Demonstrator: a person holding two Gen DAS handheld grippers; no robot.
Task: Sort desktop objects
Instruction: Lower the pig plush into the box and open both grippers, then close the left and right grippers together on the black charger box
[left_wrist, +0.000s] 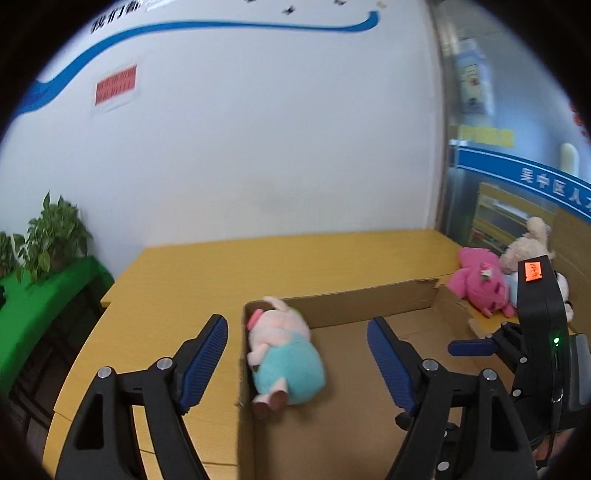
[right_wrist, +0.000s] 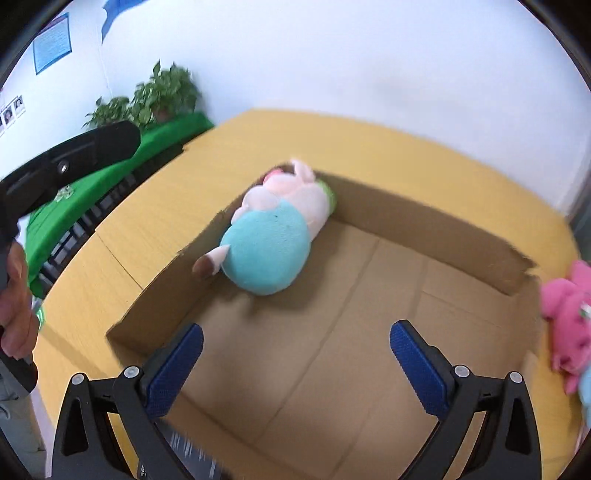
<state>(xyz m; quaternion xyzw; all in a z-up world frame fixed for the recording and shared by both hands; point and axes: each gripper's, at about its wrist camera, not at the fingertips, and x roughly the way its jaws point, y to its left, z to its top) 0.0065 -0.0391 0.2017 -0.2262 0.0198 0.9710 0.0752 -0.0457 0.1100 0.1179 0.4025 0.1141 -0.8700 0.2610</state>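
Observation:
A plush pig in a teal dress (left_wrist: 284, 358) (right_wrist: 269, 240) lies on its side in the far left corner of a shallow cardboard box (left_wrist: 351, 295) (right_wrist: 424, 221). My left gripper (left_wrist: 295, 323) hovers above the box's left wall, jaws open, pads touching nothing. My right gripper (right_wrist: 297, 330) stands open over the box's bare floor, also with nothing between its pads; in the left wrist view its body (left_wrist: 535, 325) is at the right edge. A pink plush (left_wrist: 478, 284) (right_wrist: 569, 314) and a cream plush (left_wrist: 528, 247) lie on the table just beyond the box's right wall.
The box sits on a yellow table (left_wrist: 177, 295) against a white wall. A green-covered shelf with potted plants (left_wrist: 51, 236) (right_wrist: 162, 92) stands to the left. A hand (right_wrist: 14, 295) holds the left gripper's handle. A glass door with a blue sign (left_wrist: 517, 177) is at the right.

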